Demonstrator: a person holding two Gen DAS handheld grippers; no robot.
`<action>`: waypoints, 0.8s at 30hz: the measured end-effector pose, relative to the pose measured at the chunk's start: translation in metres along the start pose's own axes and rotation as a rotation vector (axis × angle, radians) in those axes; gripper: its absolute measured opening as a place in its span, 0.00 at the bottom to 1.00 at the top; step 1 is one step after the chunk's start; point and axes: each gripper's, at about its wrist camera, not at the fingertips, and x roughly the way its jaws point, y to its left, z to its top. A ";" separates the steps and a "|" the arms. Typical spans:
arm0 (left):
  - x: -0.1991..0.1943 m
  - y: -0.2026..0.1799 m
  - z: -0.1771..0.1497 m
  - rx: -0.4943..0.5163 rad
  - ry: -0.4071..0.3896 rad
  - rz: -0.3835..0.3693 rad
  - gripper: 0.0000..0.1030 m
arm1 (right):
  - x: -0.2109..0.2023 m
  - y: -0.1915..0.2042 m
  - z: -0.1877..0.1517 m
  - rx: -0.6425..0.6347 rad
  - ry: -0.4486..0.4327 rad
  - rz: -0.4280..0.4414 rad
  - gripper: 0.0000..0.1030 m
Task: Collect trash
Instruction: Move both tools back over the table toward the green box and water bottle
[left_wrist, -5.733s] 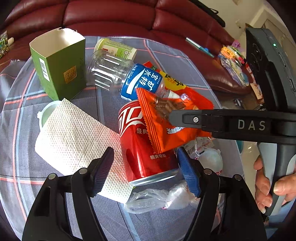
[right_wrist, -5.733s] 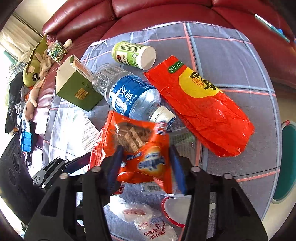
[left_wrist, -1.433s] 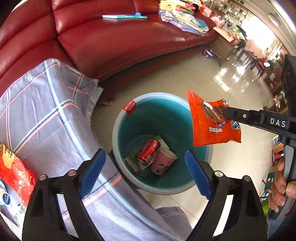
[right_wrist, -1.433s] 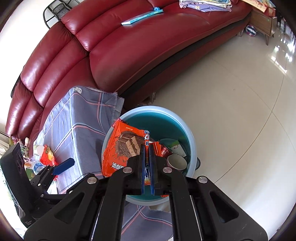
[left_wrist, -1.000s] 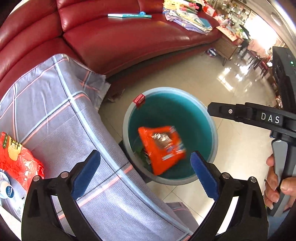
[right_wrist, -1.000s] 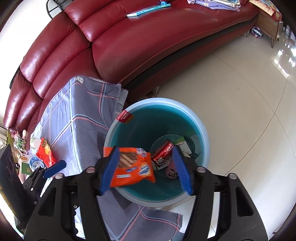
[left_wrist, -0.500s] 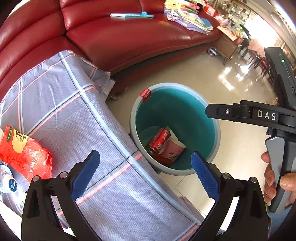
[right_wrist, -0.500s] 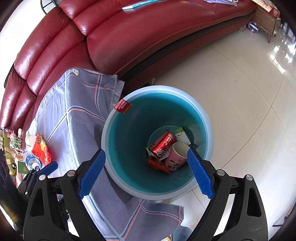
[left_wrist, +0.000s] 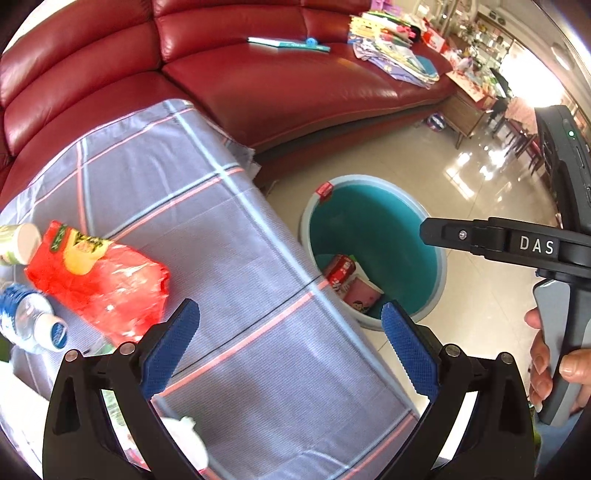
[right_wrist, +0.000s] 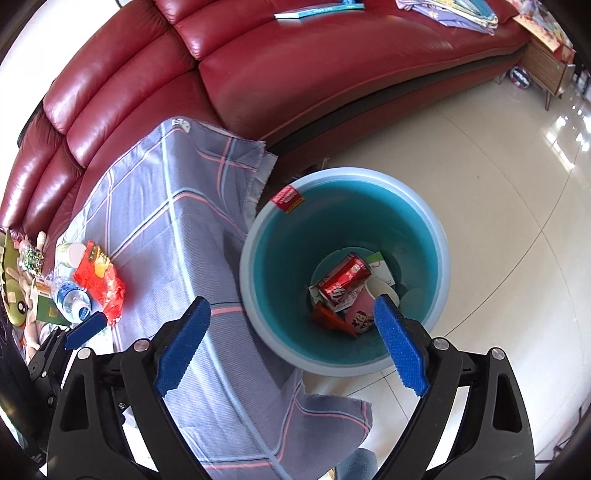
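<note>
Change since the earlier frames: the orange snack packet (right_wrist: 327, 317) has left the right tool (right_wrist: 291, 343), whose jaws have just been opening, and now lies at the bottom of the bin (right_wrist: 255, 236) beside a red can (right_wrist: 345, 278) and a pink cup (right_wrist: 360, 312). Both hands have drawn back from the bin toward the desk (left_wrist: 229, 266).

Right tool: jaws wide, nothing between them, angled steeply down over the bin's near rim; the person's hand (left_wrist: 554, 369) grips its handle.

Left tool (left_wrist: 290, 345): jaws wide, empty, tilted steeply down above the desk's checked cloth near its edge.

Step in hand, judged: return for the next item. Best done by keeping the jaws wide and approaching the chosen piece squarely.

Remaining trash, nearest first: white crumpled tissue (left_wrist: 181, 424), red bag (left_wrist: 107, 284), water bottle (left_wrist: 31, 321), white-capped jar (left_wrist: 18, 243).

Beyond: red sofa (left_wrist: 295, 85).
</note>
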 end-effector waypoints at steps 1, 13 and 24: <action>-0.004 0.005 -0.003 -0.008 -0.004 0.003 0.96 | -0.001 0.005 -0.001 -0.006 -0.002 0.001 0.83; -0.053 0.077 -0.046 -0.113 -0.053 0.052 0.96 | -0.008 0.092 -0.025 -0.143 0.005 0.008 0.83; -0.103 0.191 -0.094 -0.284 -0.084 0.166 0.96 | 0.018 0.214 -0.041 -0.344 0.062 0.031 0.83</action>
